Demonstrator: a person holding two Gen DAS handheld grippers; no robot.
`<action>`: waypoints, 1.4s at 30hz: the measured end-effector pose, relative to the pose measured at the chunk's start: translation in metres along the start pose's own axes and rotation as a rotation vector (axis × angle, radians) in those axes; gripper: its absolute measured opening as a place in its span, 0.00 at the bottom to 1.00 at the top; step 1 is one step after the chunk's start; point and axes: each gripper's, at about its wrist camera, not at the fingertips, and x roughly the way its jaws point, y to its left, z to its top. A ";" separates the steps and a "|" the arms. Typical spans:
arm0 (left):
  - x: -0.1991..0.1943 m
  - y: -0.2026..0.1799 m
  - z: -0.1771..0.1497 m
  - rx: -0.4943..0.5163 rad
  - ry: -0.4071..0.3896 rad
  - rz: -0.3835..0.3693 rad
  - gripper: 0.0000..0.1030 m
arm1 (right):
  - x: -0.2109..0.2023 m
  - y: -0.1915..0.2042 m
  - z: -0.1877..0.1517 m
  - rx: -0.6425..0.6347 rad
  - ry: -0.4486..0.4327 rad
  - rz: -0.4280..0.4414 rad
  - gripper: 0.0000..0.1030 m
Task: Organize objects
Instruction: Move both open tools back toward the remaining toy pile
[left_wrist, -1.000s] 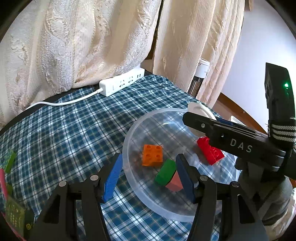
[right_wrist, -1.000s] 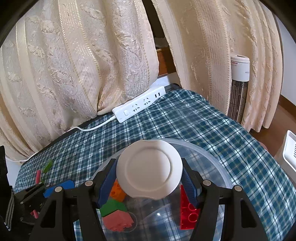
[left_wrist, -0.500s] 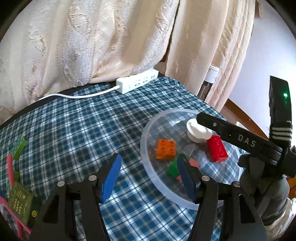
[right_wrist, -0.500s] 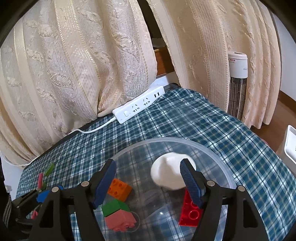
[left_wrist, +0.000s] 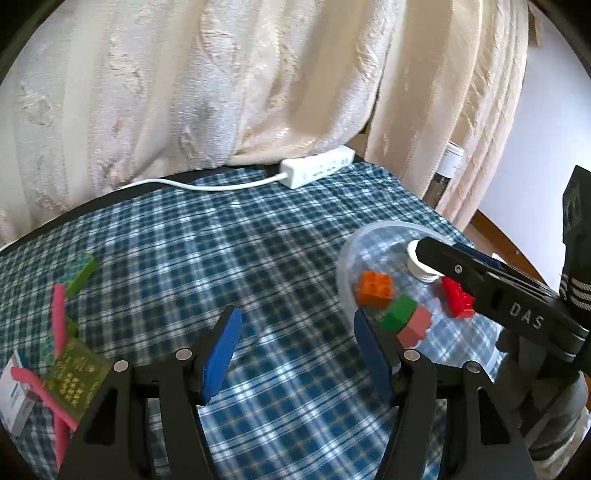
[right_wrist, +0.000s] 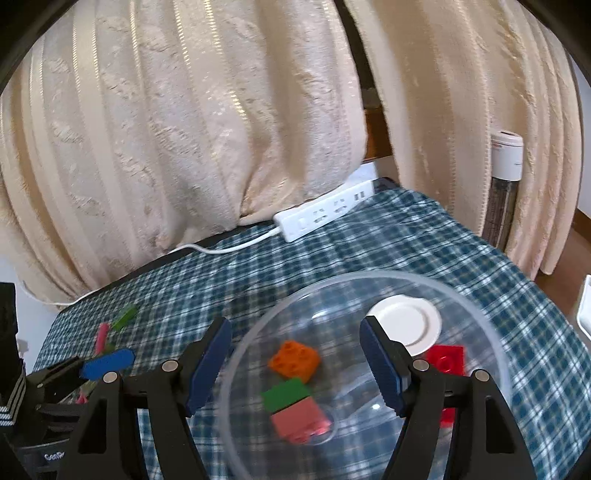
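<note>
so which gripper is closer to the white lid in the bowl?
Right. The right gripper hangs open over the clear bowl, one finger beside the white lid. The left gripper, also open, is over the cloth outside the bowl's rim.
</note>
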 end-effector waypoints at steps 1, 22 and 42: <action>-0.002 0.003 -0.001 -0.002 -0.004 0.008 0.63 | 0.000 0.003 -0.001 -0.002 0.007 0.011 0.73; -0.047 0.081 -0.023 -0.118 -0.041 0.105 0.67 | 0.018 0.083 -0.024 -0.103 0.143 0.195 0.73; -0.088 0.180 -0.054 -0.263 -0.066 0.242 0.67 | 0.053 0.153 -0.041 -0.198 0.273 0.345 0.75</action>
